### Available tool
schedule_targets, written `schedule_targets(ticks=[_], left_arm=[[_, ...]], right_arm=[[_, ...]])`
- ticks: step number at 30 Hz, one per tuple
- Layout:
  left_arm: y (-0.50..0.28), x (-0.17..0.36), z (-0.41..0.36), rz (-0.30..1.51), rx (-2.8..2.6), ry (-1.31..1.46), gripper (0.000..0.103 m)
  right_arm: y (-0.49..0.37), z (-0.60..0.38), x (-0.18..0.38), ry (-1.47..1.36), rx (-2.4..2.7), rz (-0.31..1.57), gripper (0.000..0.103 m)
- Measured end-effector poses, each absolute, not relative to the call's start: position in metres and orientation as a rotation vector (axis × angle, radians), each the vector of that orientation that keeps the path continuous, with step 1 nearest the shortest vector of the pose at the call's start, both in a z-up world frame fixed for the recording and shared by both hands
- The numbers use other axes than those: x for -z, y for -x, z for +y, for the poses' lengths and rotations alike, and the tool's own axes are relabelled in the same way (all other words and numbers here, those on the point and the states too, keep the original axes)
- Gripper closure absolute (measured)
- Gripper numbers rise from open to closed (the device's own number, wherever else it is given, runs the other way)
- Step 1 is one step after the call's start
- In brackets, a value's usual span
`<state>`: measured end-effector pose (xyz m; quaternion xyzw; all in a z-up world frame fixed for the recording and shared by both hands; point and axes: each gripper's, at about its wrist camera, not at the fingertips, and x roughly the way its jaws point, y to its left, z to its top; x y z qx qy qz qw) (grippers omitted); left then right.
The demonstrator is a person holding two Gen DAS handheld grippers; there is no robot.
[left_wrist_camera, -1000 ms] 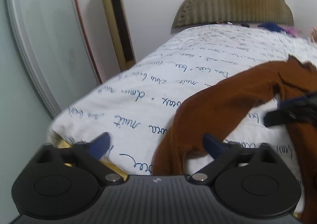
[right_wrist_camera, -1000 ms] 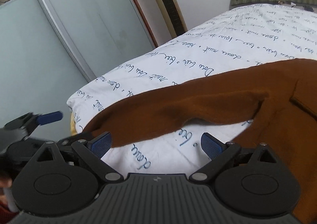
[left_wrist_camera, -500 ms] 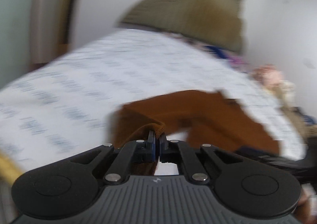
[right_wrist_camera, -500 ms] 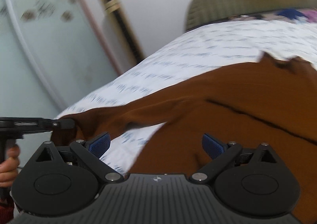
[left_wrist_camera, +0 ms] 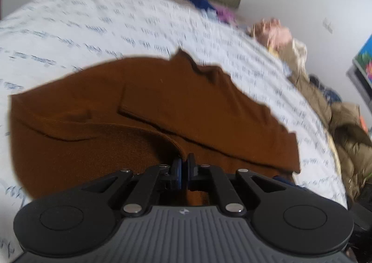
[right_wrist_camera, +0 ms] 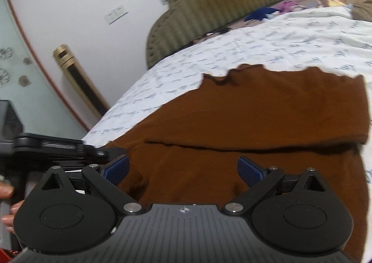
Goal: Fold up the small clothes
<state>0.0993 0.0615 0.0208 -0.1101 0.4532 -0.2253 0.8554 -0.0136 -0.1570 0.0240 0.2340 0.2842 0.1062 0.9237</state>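
While brown garment [left_wrist_camera: 162,104] lies on script-print bedsheet [left_wrist_camera: 93,21] | left hand-held gripper [left_wrist_camera: 184,167] clenched on it | right hand-held gripper [right_wrist_camera: 183,170] released | olive headboard [right_wrist_camera: 220,0]

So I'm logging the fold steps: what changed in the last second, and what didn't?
The left gripper closed on the rust-brown knit garment, taking its sleeve, and carried it across over the body. The right gripper stayed open above the garment; the white script-printed bedsheet is unchanged.

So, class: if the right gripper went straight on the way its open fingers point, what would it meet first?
Most likely the brown garment: the right gripper hangs open above it, and the cloth fills the space ahead. Beyond lies the printed bedsheet. How steeply the gripper points down is unclear.
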Motion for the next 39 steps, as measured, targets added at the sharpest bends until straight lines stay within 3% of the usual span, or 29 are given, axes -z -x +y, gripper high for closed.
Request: schedule_targets(ticks=[3,4,6,7,8,10,12,13,15,16,17,19,25,27,28,29,32,39], left_arm=[[-0.104,-0.019,0.059,0.949,0.453,0.206,0.093],[-0.104,-0.021,0.060,0.931,0.452,0.198,0.086],[-0.103,-0.023,0.062,0.895,0.432,0.187,0.055],[-0.103,-0.024,0.063,0.872,0.415,0.185,0.025],[-0.100,-0.026,0.065,0.843,0.395,0.181,0.016],[-0.099,-0.028,0.064,0.807,0.383,0.153,0.016],[-0.100,-0.031,0.068,0.819,0.379,0.158,0.016],[-0.099,-0.033,0.073,0.816,0.376,0.172,0.016],[-0.093,-0.037,0.082,0.792,0.365,0.175,0.016],[-0.089,-0.040,0.085,0.776,0.346,0.160,0.016],[-0.086,-0.042,0.087,0.756,0.319,0.137,0.016],[-0.077,-0.047,0.090,0.715,0.279,0.081,0.016],[-0.061,-0.047,0.079,0.650,0.234,-0.095,0.016],[-0.061,-0.039,0.072,0.664,0.210,-0.136,0.016],[-0.062,-0.035,0.070,0.675,0.199,-0.152,0.016],[-0.062,-0.030,0.070,0.682,0.193,-0.161,0.016],[-0.064,-0.019,0.072,0.718,0.175,-0.156,0.016],[-0.053,-0.016,0.074,0.714,0.187,-0.099,0.016]], right_arm=[[0.015,-0.155,-0.022,-0.466,-0.238,0.593,0.006],[0.016,-0.152,-0.021,-0.458,-0.262,0.596,0.006],[0.019,-0.145,-0.019,-0.460,-0.339,0.605,0.006],[0.017,-0.141,-0.017,-0.471,-0.385,0.614,0.006],[0.016,-0.135,-0.015,-0.478,-0.424,0.626,0.006],[0.010,-0.121,-0.010,-0.458,-0.455,0.645,0.006],[0.004,-0.108,-0.006,-0.385,-0.422,0.665,0.013],[0.000,-0.103,-0.003,-0.338,-0.396,0.686,0.023],[-0.003,-0.098,0.001,-0.268,-0.368,0.706,0.054],[-0.004,-0.100,0.002,-0.270,-0.372,0.715,0.076],[-0.006,-0.104,0.002,-0.299,-0.379,0.721,0.084],[-0.010,-0.117,-0.003,-0.337,-0.394,0.713,0.089],[-0.041,-0.138,-0.039,-0.240,-0.324,0.659,0.089],[-0.058,-0.144,-0.041,-0.205,-0.200,0.649,0.069],[-0.062,-0.147,-0.041,-0.187,-0.113,0.639,0.054],[-0.061,-0.150,-0.042,-0.184,-0.060,0.617,0.053],[-0.044,-0.170,-0.034,-0.386,-0.129,0.577,0.043],[-0.019,-0.190,0.024,-0.925,-0.225,0.725,0.042]])
